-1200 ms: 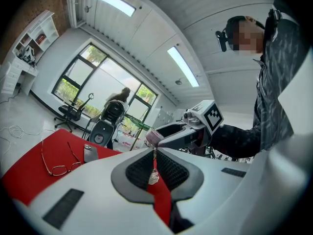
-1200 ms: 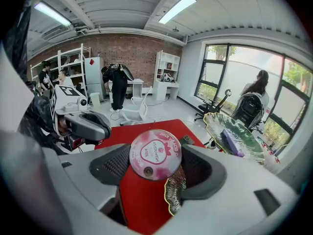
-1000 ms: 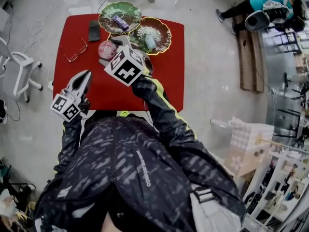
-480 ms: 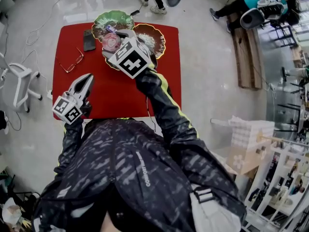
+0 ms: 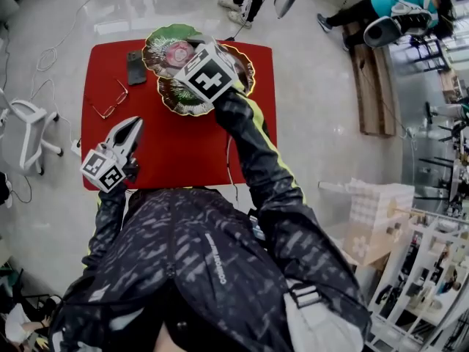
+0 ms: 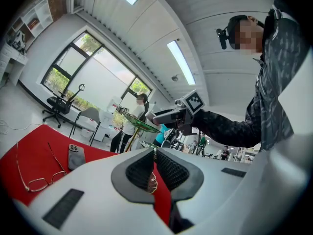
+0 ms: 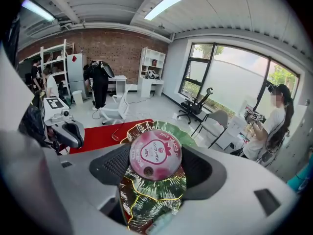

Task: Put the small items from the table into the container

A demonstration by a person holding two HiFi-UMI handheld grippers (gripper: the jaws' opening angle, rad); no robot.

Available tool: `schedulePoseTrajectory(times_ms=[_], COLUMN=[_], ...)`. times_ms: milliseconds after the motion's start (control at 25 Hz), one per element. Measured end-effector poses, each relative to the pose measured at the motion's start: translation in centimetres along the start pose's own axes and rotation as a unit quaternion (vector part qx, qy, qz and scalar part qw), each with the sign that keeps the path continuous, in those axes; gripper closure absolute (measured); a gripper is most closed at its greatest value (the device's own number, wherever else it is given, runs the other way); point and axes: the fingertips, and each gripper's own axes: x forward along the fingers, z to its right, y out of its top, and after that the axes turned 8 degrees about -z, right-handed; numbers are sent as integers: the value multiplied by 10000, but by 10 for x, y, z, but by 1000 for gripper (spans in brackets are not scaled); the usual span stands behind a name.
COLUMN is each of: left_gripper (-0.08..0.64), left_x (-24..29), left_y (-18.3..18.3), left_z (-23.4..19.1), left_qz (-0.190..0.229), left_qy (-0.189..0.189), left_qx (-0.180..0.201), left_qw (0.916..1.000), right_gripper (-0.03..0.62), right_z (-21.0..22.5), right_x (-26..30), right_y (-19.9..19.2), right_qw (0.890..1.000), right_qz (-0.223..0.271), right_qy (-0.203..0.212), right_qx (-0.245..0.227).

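Observation:
A round pink tin (image 5: pixel 178 53) with a strawberry label (image 7: pixel 155 154) is clamped between the jaws of my right gripper (image 5: pixel 183 48), which is shut on it. In the right gripper view, the tin hangs over the green leaf-shaped dish (image 7: pixel 168 129), with the gold-rimmed dish (image 7: pixel 149 199) below it. In the head view, the green dish (image 5: pixel 157 39) lies at the far edge of the red table (image 5: pixel 183 145). My left gripper (image 5: pixel 134 125) hovers over the table's near left part, shut and holding nothing. Folded glasses (image 5: pixel 110 101) and a dark phone (image 5: pixel 136 67) lie on the left side.
The left gripper view shows the glasses (image 6: pixel 34 175), the phone (image 6: pixel 76 155) and my right gripper (image 6: pixel 168 117) raised over the dishes. White chairs (image 5: pixel 33 123) stand left of the table. People stand beyond the far edge.
My right gripper has lifted the pink tin off the table and carried it away from me, to above the green dish. The left gripper has barely moved.

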Motion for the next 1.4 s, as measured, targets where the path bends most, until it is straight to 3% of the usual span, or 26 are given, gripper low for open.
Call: schedulePoseTrajectory(times_ms=[480,1400], left_gripper=[548,548], left_x=[-19,-16], left_y=[4,3], left_z=[-29,-28], left_qz=[2,4], left_qy=[203,187], left_qx=[-121,-116], left_qw=[9997,9998], right_gripper=[272,272], right_z=[6,11], right_x=[29,31], right_y=[8,4], right_qw=[9993,9999], right_qz=[-250,-8], right_qy=[286,106], right_qx=[76,-122])
